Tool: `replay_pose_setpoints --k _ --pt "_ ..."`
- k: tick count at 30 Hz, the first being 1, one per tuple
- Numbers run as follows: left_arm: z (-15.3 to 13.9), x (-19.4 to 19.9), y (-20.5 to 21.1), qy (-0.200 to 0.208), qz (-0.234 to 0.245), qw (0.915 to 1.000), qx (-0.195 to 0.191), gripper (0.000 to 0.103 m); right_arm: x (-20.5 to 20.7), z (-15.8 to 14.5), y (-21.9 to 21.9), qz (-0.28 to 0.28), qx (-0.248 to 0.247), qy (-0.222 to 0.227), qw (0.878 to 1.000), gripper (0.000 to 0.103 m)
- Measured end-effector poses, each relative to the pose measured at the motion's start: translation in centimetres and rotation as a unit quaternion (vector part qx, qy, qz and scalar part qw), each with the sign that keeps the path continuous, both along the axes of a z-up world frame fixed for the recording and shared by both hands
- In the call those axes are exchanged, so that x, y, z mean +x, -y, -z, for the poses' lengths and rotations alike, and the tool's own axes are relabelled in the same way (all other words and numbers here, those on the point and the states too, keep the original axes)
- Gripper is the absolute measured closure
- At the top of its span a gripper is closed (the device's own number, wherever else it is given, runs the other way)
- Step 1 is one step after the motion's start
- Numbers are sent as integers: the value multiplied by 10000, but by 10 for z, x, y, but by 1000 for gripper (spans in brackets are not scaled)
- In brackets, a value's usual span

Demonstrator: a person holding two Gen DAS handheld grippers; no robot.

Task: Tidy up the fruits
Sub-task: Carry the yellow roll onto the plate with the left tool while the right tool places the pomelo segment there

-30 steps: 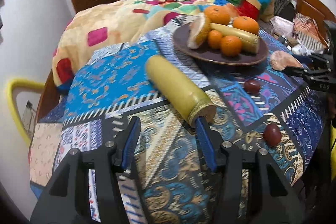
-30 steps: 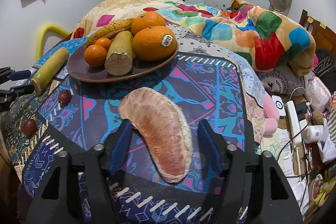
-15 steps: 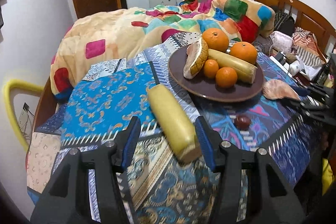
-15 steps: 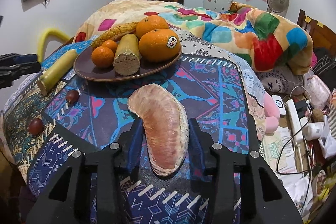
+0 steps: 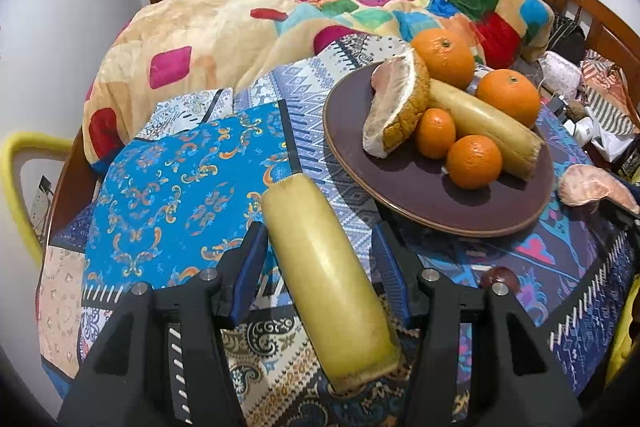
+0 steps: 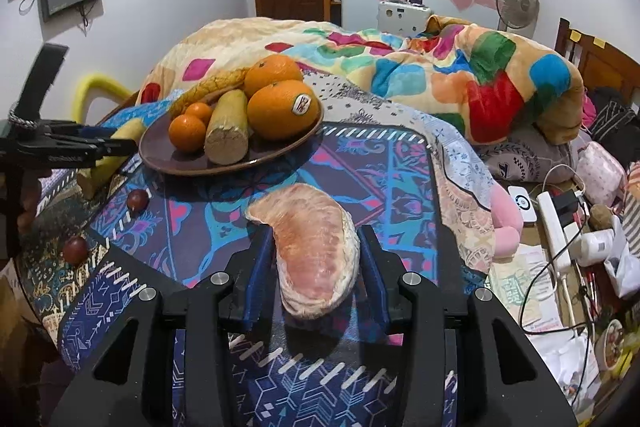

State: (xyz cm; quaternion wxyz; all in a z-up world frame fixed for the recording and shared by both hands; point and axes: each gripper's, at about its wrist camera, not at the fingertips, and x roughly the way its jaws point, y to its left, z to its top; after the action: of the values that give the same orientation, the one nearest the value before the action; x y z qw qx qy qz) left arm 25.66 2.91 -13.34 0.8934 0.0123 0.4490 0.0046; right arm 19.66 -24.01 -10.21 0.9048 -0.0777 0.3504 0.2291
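Observation:
A dark round plate (image 5: 352,155) holds oranges, a pomelo wedge (image 5: 396,103) and a yellow stalk piece (image 5: 484,125); it also shows in the right wrist view (image 6: 160,155). My left gripper (image 5: 320,263) straddles a second yellow stalk (image 5: 328,283) lying on the patterned cloth, its jaws open with gaps on both sides. My right gripper (image 6: 316,259) is shut on a peeled pink pomelo segment (image 6: 312,255), held just above the cloth. That segment shows at the right edge of the left wrist view (image 5: 592,185).
Two small dark red fruits (image 6: 138,200) (image 6: 75,249) lie on the cloth left of the pomelo segment. A colourful blanket (image 6: 440,67) is heaped behind the plate. A power strip and cables (image 6: 556,227) lie on the floor at right.
My left gripper moved forward so the yellow stalk now lies between its open jaws. My right gripper closed onto the pomelo segment and lifted it slightly.

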Motion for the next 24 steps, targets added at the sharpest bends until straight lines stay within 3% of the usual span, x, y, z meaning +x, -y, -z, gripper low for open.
replay_pose_setpoints --k 12,24 --pt "-3 -2 6 49 97 9997 212 60 -1 -11 -1 15 187 120 9998 65" --pt "-66 -54 23 868 389 9954 83 66 -18 -43 -9 -43 406 445 9982 65"
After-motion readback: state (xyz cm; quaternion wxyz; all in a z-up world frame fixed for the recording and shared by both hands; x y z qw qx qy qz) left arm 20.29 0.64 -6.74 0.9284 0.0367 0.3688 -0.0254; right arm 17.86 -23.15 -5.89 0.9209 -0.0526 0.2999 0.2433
